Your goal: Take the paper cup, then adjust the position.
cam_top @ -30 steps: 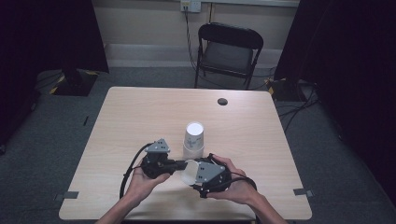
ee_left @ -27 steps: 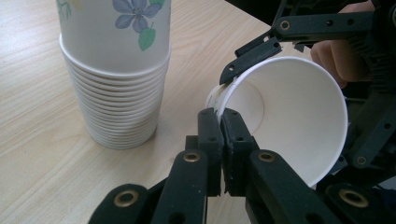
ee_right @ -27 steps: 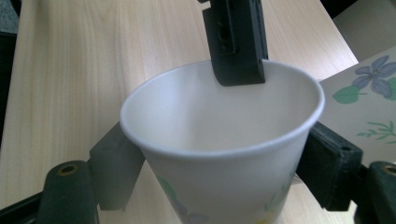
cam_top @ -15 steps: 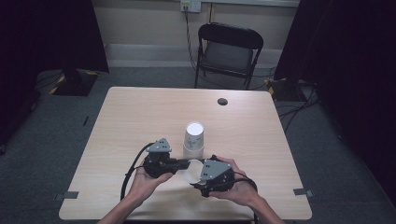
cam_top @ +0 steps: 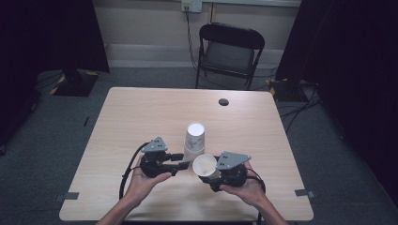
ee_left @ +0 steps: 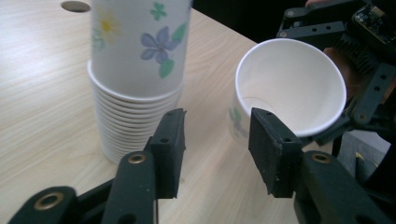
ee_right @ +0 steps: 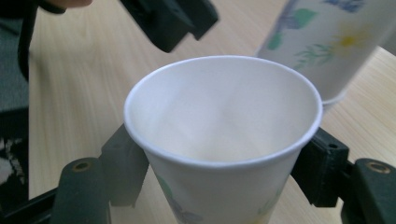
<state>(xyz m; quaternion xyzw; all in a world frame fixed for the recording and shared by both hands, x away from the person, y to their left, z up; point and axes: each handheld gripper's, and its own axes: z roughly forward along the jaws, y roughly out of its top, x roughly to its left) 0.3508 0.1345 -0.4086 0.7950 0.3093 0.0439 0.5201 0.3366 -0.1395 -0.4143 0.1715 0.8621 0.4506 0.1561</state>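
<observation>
High view: 1 cup (cam_top: 204, 165) clamped in R gripper (cam_top: 213, 172), L gripper (cam_top: 184, 161) fingers released, 1 stack (cam_top: 194, 139)

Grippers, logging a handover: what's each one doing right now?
Left gripper: open, jaws just opening, nothing between them.
Right gripper: closed on the single paper cup.

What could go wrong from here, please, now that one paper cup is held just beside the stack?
1. The right tongs squeeze the single cup by its thin wall; more pressure might crush it.
2. The left tongs, whose jaws have just been opening with nothing between them, sit close to the cup stack; a sideways nudge could topple it.
3. The held cup hangs near the stack and might bump it.
</observation>
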